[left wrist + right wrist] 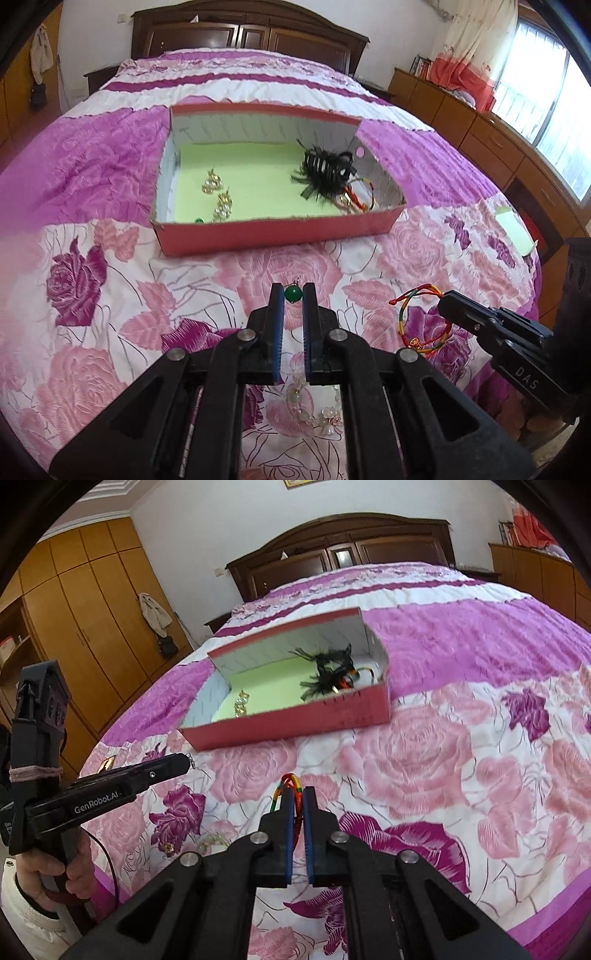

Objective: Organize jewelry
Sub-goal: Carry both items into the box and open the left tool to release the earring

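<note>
In the left wrist view, the left gripper [293, 295] is clenched on a green bead earring [293, 294]; carrying it toward twelve o'clock, it should clear the near wall of the red box [280, 236] and let go over bare green lining between the gold earrings [218, 195] at ten and the black feather clip [325, 171] at one. In the right wrist view, the right gripper [297, 794] grasps a multicoloured cord bracelet [290, 781]; the box sits at twelve across open bedspread [461, 775], the other tool well off at nine.
</note>
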A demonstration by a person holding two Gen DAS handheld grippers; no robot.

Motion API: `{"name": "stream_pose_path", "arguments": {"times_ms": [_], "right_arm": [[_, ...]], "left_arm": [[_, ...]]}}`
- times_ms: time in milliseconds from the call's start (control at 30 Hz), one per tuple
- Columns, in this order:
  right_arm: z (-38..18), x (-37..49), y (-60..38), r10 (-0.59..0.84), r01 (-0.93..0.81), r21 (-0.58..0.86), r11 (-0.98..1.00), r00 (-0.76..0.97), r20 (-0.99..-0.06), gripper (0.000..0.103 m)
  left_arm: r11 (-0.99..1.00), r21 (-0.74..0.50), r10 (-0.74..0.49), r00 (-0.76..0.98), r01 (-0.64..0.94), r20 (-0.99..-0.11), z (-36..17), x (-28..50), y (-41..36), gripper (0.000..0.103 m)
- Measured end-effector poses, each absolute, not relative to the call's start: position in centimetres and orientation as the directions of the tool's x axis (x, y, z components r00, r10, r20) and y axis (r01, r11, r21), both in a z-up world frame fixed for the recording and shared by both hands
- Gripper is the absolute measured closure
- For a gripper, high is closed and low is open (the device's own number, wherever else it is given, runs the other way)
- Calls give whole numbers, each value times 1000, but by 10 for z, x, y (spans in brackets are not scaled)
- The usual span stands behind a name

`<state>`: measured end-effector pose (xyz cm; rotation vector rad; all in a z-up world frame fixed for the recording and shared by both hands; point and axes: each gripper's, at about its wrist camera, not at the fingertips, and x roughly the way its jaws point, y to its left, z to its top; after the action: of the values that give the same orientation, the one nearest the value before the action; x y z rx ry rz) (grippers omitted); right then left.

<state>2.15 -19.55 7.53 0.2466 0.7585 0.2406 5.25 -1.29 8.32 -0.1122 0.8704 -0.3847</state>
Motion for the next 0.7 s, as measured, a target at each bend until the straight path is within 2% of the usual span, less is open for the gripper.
{"name": "stream_pose_path", "arguments": {"times_ms": [700], "right_arm": [[125, 65, -176, 285, -192, 221, 956, 789, -545, 97]], "left_arm": [[948, -197, -316, 678, 248, -664, 112, 92, 4, 102]]}}
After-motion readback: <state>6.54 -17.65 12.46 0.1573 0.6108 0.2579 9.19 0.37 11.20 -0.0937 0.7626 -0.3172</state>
